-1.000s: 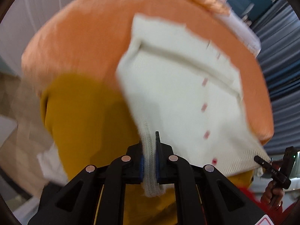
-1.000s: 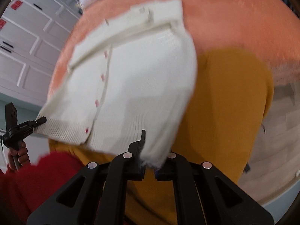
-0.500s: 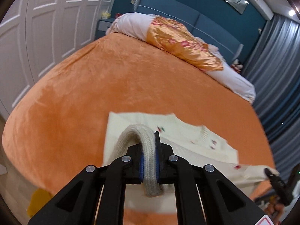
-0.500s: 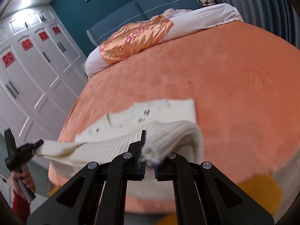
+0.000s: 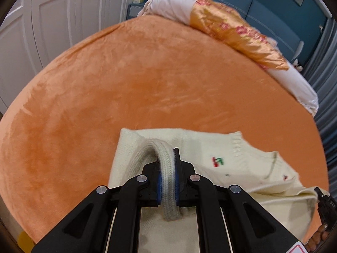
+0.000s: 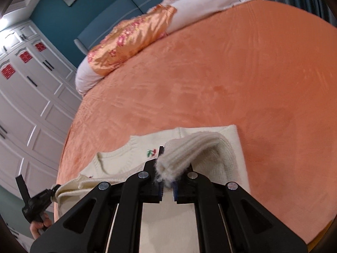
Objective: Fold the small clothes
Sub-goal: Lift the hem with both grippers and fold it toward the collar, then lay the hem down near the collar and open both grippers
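Observation:
A small cream knit cardigan (image 5: 242, 168) with a red-and-green embroidered motif lies on the orange bed (image 5: 126, 97), partly doubled over itself. My left gripper (image 5: 167, 177) is shut on its ribbed hem, which arches up from the cloth. The cardigan also shows in the right wrist view (image 6: 210, 147), where my right gripper (image 6: 167, 179) is shut on the other end of the ribbed hem. Each gripper appears at the edge of the other's view, holding its end: the right one (image 5: 325, 202) and the left one (image 6: 40, 200).
Pillows and an orange satin cover (image 5: 238, 33) lie at the head of the bed against a blue headboard (image 6: 147, 2). White wardrobe doors (image 6: 27, 97) stand to the left, grey curtains (image 5: 328, 88) to the right. The orange blanket (image 6: 231, 80) stretches beyond the cardigan.
Both grippers have swung the hem up and forward from hanging over the bed's edge, carrying it over the cardigan's upper part. In the last half second they moved a little lower and closer.

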`<state>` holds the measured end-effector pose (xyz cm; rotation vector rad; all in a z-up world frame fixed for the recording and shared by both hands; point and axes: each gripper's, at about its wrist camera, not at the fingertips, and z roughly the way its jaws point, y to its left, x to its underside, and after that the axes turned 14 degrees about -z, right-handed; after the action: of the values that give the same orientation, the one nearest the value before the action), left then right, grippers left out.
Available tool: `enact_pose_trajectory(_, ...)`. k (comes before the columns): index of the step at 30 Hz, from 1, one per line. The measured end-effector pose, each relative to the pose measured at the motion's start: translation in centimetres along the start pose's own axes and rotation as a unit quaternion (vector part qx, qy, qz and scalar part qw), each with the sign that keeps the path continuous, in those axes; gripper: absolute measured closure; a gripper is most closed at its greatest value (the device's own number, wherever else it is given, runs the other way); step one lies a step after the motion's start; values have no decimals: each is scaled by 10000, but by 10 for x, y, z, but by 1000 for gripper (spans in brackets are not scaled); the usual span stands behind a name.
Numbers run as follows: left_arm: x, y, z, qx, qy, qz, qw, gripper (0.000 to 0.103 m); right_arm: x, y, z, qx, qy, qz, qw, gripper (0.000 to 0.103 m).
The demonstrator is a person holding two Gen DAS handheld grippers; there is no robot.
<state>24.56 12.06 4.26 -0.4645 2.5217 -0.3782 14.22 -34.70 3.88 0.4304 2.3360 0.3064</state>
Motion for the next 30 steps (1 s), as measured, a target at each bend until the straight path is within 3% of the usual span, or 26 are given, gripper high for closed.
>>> enact_pose_trajectory(8, 1, 4, 37, -163, 205, -65, 9996, 95, 6, -21, 43, 65, 289, 293, 9991, 98)
enact_pose_trajectory(12, 2, 6, 50, -226, 134, -85, 9996, 88, 9, -26, 57, 82, 363, 280, 9989, 97)
enact_pose_trajectory(18, 2, 7, 48, -9, 13, -162, 9999, 87, 7, -30, 56, -228, 249, 418, 9986, 92)
enact_pose_trajectory(21, -4, 10, 15, 502, -32, -436, 9978, 83, 6, -30, 27, -521, -136, 557, 9970, 79)
enact_pose_trajectory(23, -5, 10, -10, 731, -212, -446, 9961, 78, 8, -28, -3, -415, -634, 606, 9953, 43)
enact_pose_trajectory(24, -3, 7, -27, 709, -383, -414, 9959, 62, 12, -26, -25, -251, -986, 614, 9929, 40)
enact_pose_trajectory(26, 5, 3, -57, 496, -877, -326, 9944, 46, 15, -18, -49, -176, -1189, 449, 9917, 45)
enact_pose_trajectory(28, 21, -12, -91, 507, -1298, 142, 9901, 46, 22, 5, -58, -218, -847, -37, 9962, 60)
enact_pose_trajectory(30, 36, -26, -105, 514, -1307, 547, 9886, 45, 40, 40, -57, -483, -336, -637, 9962, 67)
